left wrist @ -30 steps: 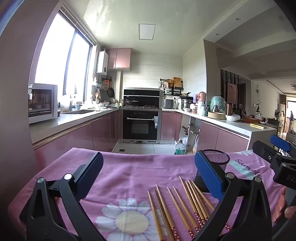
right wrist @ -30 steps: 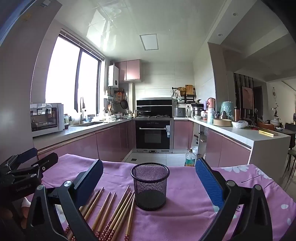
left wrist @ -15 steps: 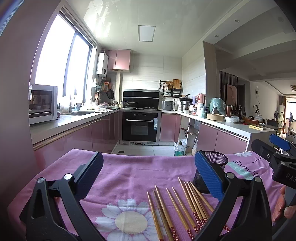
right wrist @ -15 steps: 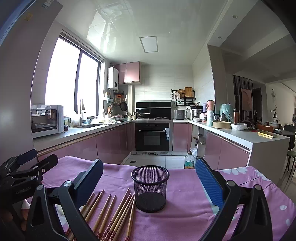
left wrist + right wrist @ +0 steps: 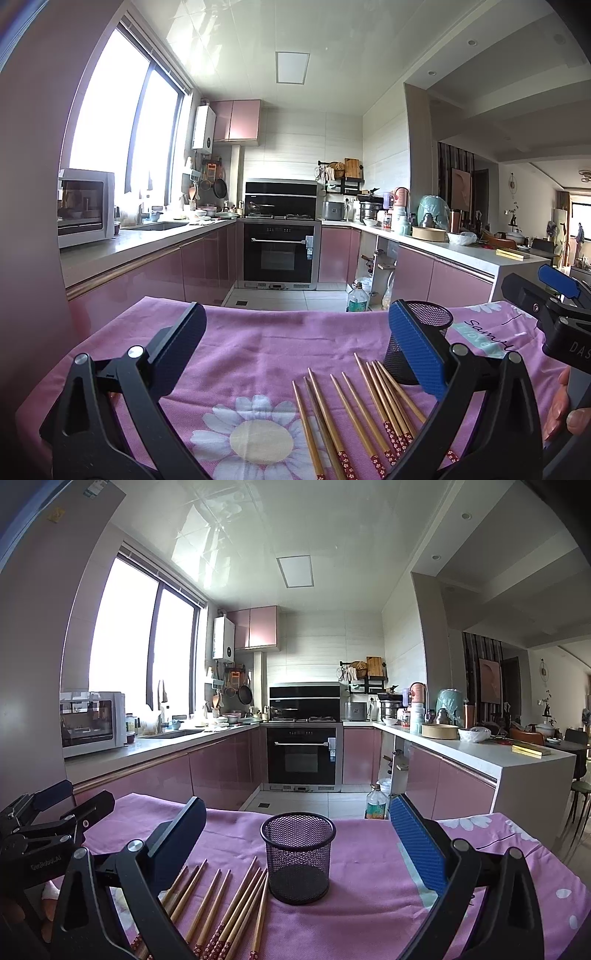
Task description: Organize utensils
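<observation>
Several wooden chopsticks with red patterned ends lie side by side on a pink flowered cloth. A black mesh cup stands upright and empty just right of them; in the left wrist view the mesh cup is partly behind my right-hand finger. My left gripper is open, held above the cloth with the chopsticks below its gap. My right gripper is open too, with the cup framed between its fingers, not touched. The other gripper shows at the left edge.
The table's far edge drops to a tiled kitchen floor with a green bottle. Pink cabinets, an oven and a white counter stand beyond. A hand holds the right gripper's handle.
Both cameras have tilted up slightly, so the cloth, chopsticks and cup sit a little lower in view. Both grippers stay open and nothing on the table has moved.
</observation>
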The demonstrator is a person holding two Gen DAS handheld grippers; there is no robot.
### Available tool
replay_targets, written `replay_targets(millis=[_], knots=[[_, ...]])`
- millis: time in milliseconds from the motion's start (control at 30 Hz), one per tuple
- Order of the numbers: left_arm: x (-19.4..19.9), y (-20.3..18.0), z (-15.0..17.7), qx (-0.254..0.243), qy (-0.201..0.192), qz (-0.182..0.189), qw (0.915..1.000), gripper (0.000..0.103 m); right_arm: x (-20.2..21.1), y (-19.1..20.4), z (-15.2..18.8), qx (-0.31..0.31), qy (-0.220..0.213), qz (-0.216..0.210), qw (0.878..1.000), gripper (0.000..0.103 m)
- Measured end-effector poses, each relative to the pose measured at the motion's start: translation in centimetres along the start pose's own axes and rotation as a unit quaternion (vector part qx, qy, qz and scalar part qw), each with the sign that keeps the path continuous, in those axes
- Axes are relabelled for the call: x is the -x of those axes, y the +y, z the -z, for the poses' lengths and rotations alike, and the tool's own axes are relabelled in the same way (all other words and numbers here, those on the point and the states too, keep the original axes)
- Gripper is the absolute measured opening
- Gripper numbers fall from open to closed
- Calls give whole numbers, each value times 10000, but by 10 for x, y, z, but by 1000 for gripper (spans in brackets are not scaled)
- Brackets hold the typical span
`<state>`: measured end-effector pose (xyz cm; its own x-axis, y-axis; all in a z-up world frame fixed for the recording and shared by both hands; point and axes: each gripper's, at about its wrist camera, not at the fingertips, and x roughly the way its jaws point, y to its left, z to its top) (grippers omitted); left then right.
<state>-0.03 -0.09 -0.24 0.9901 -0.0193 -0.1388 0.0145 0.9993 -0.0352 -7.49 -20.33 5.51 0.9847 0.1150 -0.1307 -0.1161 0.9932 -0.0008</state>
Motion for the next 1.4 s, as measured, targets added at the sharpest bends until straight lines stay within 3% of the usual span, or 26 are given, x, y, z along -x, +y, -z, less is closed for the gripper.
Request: replay_targets(millis=[1400], knots=[[2, 0, 3, -15, 22, 5, 10000, 97, -2, 3, 1, -3, 16, -18, 10000, 97]])
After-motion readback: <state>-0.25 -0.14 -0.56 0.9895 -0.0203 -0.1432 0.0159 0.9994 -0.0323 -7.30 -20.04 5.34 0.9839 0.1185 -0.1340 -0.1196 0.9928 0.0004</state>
